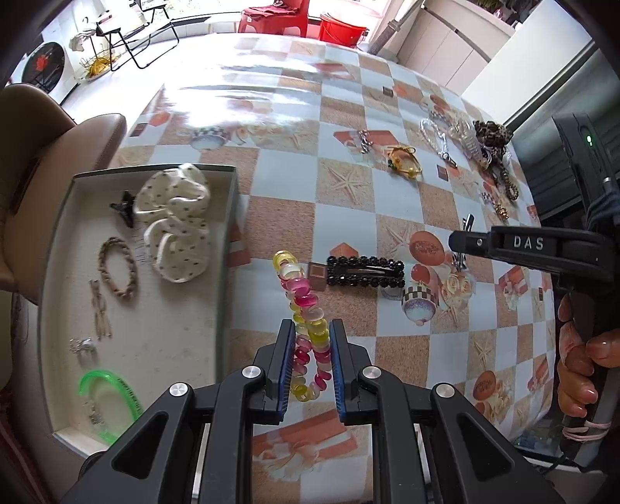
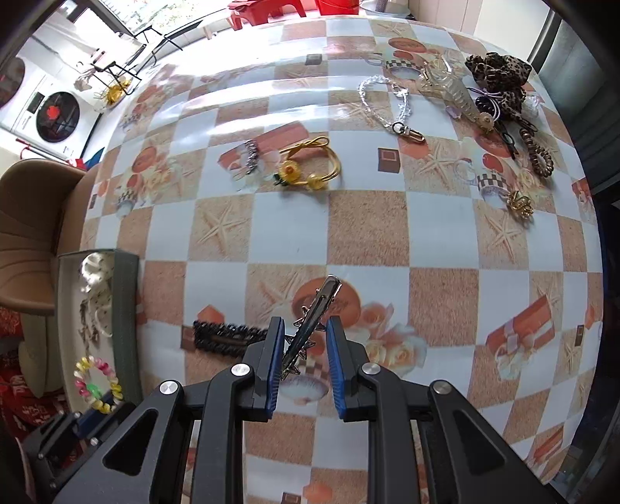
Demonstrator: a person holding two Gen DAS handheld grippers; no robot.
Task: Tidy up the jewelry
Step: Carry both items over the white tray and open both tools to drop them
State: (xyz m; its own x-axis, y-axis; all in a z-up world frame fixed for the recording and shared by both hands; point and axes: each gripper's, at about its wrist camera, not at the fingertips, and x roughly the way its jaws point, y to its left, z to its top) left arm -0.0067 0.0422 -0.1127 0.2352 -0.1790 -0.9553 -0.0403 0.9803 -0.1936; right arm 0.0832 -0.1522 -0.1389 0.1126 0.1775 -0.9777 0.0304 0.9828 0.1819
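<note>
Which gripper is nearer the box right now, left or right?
Left. The left gripper, shut on the coil hair tie, hangs just beside the box. The right gripper, gripping the star clip, is farther out over the table.

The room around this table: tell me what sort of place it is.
Probably a home's dining or living area: a patterned oilcloth-covered table, a front-loading washing machine by the wall, and a red plastic chair near the bright window.

A red plastic chair (image 1: 273, 15) and red bucket (image 1: 341, 29) stood at twelve o'clock; a tan leather seat (image 1: 46, 155) sat at nine o'clock beside the checkered surface (image 1: 348, 186).
</note>
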